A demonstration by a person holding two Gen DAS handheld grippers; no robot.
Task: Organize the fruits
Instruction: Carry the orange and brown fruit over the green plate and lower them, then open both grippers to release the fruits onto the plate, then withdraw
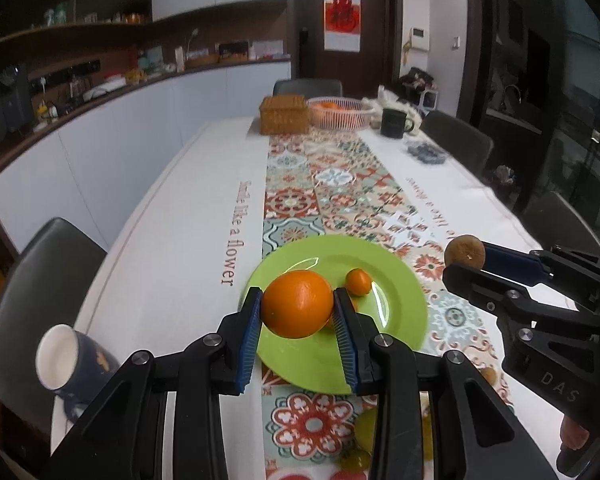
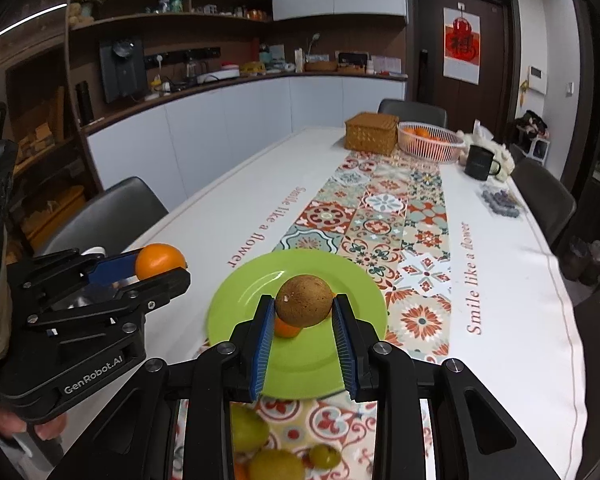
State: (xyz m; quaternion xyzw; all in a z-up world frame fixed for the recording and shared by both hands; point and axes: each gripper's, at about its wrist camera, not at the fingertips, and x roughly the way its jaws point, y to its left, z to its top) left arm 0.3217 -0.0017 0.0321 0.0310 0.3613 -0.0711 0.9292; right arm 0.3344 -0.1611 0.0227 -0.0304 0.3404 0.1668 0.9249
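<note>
My left gripper (image 1: pixel 297 306) is shut on a large orange (image 1: pixel 298 303) and holds it above the near left part of a green plate (image 1: pixel 396 280). A small orange (image 1: pixel 358 281) lies on the plate. My right gripper (image 2: pixel 303 307) is shut on a brown kiwi (image 2: pixel 305 300) above the same plate (image 2: pixel 236 308), with the small orange (image 2: pixel 287 329) just below it. Each gripper shows in the other's view: the right one (image 1: pixel 466 258) with the kiwi (image 1: pixel 464 251), the left one (image 2: pixel 162 270) with the orange (image 2: pixel 159 260).
Yellow-green fruits (image 2: pixel 250 428) lie on the patterned runner near me. A blue mug (image 1: pixel 74 360) lies tipped at the near left. At the far end stand a wicker box (image 1: pixel 283 114), a white basket of oranges (image 1: pixel 340 111) and a dark mug (image 1: pixel 394 122). Chairs ring the table.
</note>
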